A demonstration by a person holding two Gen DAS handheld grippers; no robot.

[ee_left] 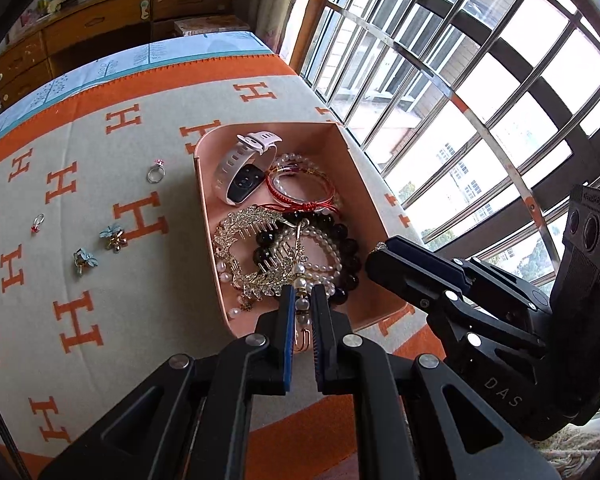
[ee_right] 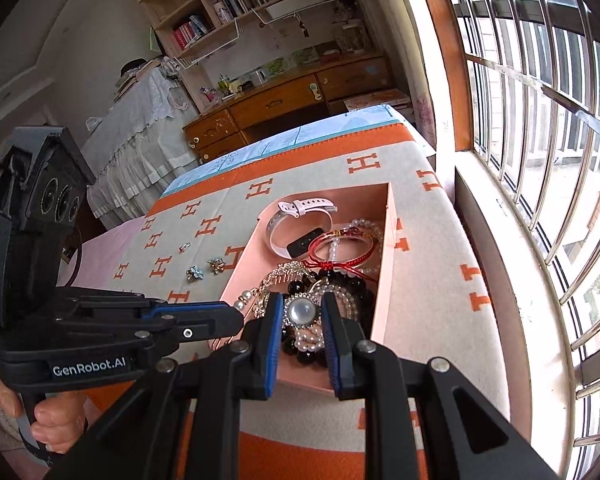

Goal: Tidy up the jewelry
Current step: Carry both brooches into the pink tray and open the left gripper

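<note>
Beaded pearl drop point(ee_left: 300, 284) pinched in left tool point(ee_left: 302, 300); round faceted brooch point(ee_right: 301, 313) clamped in right tool point(ee_right: 302, 312).

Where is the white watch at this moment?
The white watch lies in the far end of the pink box, beside the red bracelet; in the left wrist view it is left of that bracelet.

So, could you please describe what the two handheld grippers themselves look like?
Both are matte black plastic linkage frames with silver rivets. The left gripper and right gripper have fingers faced with ribbed blue pads. The left one's side reads "GenRobot.AI" in white; the right one's reads "DAS". Each carries a dark camera block with three round lenses.
</note>
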